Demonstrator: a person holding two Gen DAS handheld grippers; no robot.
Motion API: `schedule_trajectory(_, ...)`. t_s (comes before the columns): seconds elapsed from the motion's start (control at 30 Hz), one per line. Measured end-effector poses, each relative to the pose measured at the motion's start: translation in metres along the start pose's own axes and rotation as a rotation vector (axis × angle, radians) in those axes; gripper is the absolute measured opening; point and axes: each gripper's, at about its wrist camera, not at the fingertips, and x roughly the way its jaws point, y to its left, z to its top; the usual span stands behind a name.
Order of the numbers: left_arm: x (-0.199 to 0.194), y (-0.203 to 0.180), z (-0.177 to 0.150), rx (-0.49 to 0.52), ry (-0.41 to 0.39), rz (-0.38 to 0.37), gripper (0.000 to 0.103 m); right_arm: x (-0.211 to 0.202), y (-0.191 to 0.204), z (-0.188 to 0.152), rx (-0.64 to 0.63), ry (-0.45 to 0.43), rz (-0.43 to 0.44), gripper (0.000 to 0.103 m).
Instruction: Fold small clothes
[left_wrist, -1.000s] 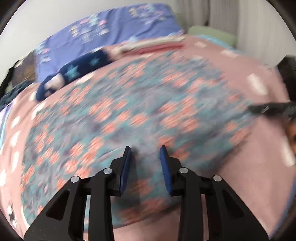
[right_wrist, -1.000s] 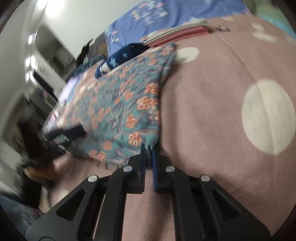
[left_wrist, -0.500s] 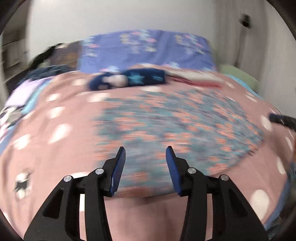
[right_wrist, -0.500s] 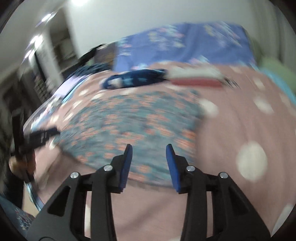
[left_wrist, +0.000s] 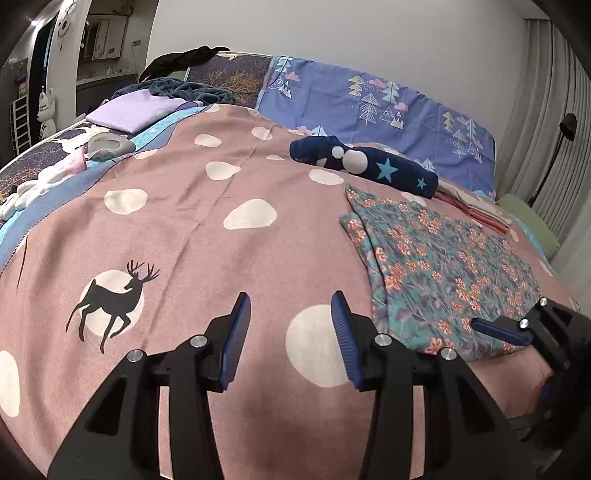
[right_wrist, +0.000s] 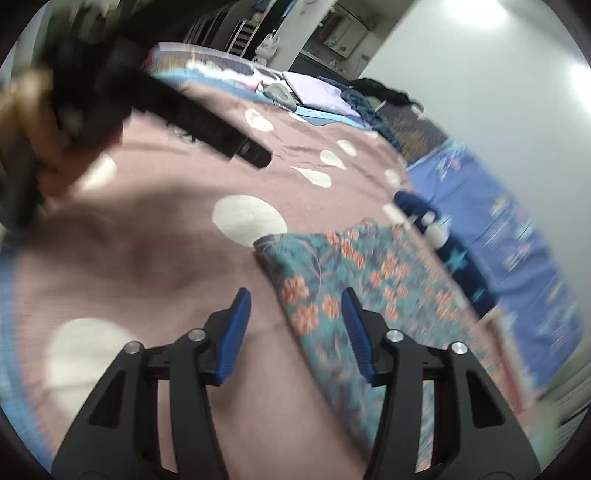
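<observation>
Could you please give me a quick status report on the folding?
Left gripper open, empty, over bare blanket. Right gripper jaws just opened, empty. Floral garment lies flat, released. Nothing in the way.

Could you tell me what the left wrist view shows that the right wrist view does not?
Only the left wrist view shows the deer print on the pink blanket, and the right gripper over the near edge of the floral garment.

Only the right wrist view shows the person's hand holding the left gripper, blurred.

Both show the floral garment lying folded on the blanket, the navy star-print item beyond it, the purple tree-print pillow, and open, empty jaws.
</observation>
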Motion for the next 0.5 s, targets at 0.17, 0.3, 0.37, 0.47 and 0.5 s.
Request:
schedule_trajectory(0.17, 0.019, 0.006, 0.021, 0.033, 0.015, -0.062, 0.058, 0.031, 0.029, 0.010, -0.170, 0.023, -0.139, 0.057)
schedule_trajectory(0.3, 0.069, 0.002, 0.052, 0.028, 0.109, -0.254, 0.058, 0.044, 0.022, 0.021, -0.113, 0.036, -0.140, 0.044)
schedule_trajectory(0.37, 0.098, -0.007, 0.063, 0.011, 0.176, -0.349, 0.060, 0.056, 0.020, 0.024, -0.101, 0.057, -0.146, 0.010)
schedule_trajectory(0.47, 0.150, -0.021, 0.072, -0.053, 0.286, -0.473, 0.061, 0.059, 0.014, 0.020, -0.070, 0.057, -0.150, 0.004)
schedule_trajectory(0.5, 0.170, -0.024, 0.074, -0.096, 0.322, -0.505, 0.060, 0.057, 0.012, 0.022, -0.063, 0.042, -0.156, 0.003)
